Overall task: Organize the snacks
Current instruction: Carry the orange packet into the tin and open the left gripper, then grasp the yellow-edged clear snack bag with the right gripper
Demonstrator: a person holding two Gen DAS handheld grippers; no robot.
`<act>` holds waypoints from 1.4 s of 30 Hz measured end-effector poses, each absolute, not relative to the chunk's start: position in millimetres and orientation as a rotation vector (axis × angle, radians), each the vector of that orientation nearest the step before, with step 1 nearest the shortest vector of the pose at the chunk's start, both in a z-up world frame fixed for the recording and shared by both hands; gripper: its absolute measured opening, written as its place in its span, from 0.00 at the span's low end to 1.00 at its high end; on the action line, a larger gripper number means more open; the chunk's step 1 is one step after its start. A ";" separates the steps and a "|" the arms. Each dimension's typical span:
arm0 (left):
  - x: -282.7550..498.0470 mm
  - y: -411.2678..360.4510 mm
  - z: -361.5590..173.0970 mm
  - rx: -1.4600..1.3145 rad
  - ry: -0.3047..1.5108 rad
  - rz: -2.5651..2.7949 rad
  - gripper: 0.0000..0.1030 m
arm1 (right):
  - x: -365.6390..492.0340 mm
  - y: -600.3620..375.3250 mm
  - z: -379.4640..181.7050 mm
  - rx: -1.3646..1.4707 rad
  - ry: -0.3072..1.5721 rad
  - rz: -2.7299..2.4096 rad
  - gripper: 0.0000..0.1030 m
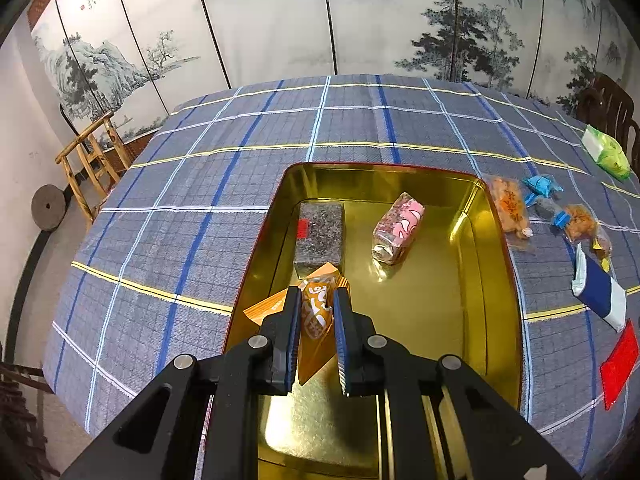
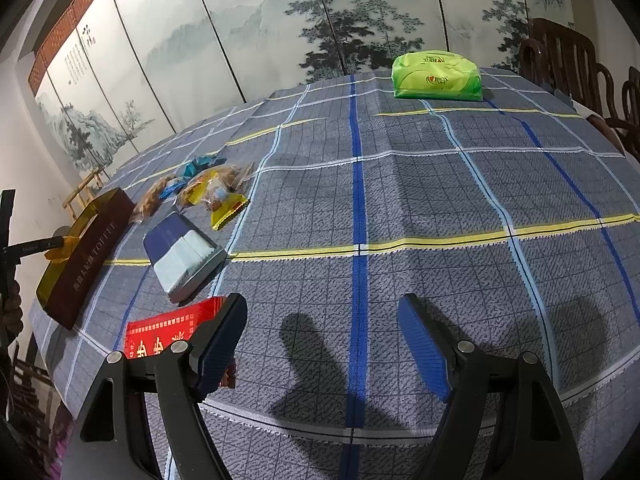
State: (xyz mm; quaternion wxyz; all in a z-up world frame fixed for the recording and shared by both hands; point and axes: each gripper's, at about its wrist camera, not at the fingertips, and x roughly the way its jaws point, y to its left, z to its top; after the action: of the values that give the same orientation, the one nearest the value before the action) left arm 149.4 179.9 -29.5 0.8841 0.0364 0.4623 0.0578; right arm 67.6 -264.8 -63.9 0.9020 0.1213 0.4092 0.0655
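Observation:
My left gripper (image 1: 317,300) is shut on an orange snack packet (image 1: 316,312) and holds it over the near left part of the gold tin (image 1: 496,240). In the tin lie a dark speckled bar (image 1: 320,236) and a pink wrapped snack (image 1: 396,228). The tin shows from outside as a dark red box (image 2: 86,256) in the right wrist view. My right gripper (image 2: 322,312) is open and empty above the checked tablecloth (image 2: 400,200). A red packet (image 2: 160,334) lies by its left finger. A blue and white packet (image 2: 182,256) and several small snacks (image 2: 212,190) lie further off.
A green tissue pack (image 2: 436,76) sits at the far side of the table. Dark wooden chairs (image 2: 568,56) stand at the right. A light wooden chair (image 1: 94,156) stands at the left beyond the table edge. A painted folding screen (image 1: 280,20) stands behind.

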 end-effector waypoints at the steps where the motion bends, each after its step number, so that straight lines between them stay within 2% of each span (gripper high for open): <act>1: 150.1 180.2 -30.5 0.078 0.964 0.122 0.13 | 67.9 -264.8 -64.1 0.249 0.847 0.135 0.76; 20: 158.0 189.0 -44.2 0.085 0.998 0.132 0.13 | 66.6 -266.6 -66.3 0.234 0.851 0.135 0.79; 22: 157.8 189.8 -45.0 0.090 1.000 0.135 0.19 | 67.2 -265.4 -66.2 0.234 0.852 0.135 0.79; 24: 157.6 190.6 -45.7 0.086 1.005 0.128 0.21 | 67.6 -265.1 -66.1 0.232 0.852 0.135 0.79; 26: 156.9 192.2 -45.3 0.080 1.007 0.126 0.30 | 67.8 -264.5 -65.7 0.230 0.853 0.135 0.79; 28: 154.5 195.5 -42.0 0.072 0.987 0.137 0.53 | 67.7 -264.0 -65.6 0.229 0.853 0.134 0.80; 32: 146.5 200.1 -31.3 0.030 0.952 0.127 0.55 | 67.9 -263.9 -65.6 0.230 0.853 0.134 0.80; 34: 140.7 198.7 -24.1 0.029 0.922 0.125 0.61 | 68.1 -263.7 -65.6 0.228 0.854 0.134 0.80; 42: 95.2 178.2 7.4 -0.033 0.829 0.076 0.63 | 71.9 -252.1 -52.0 0.210 0.849 0.206 0.78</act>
State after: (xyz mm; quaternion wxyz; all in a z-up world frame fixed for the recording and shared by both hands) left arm 95.2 178.2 7.4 0.9145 -0.0162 0.4025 0.0369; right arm 71.9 -252.1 -52.0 0.9008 0.1016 0.4102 0.0996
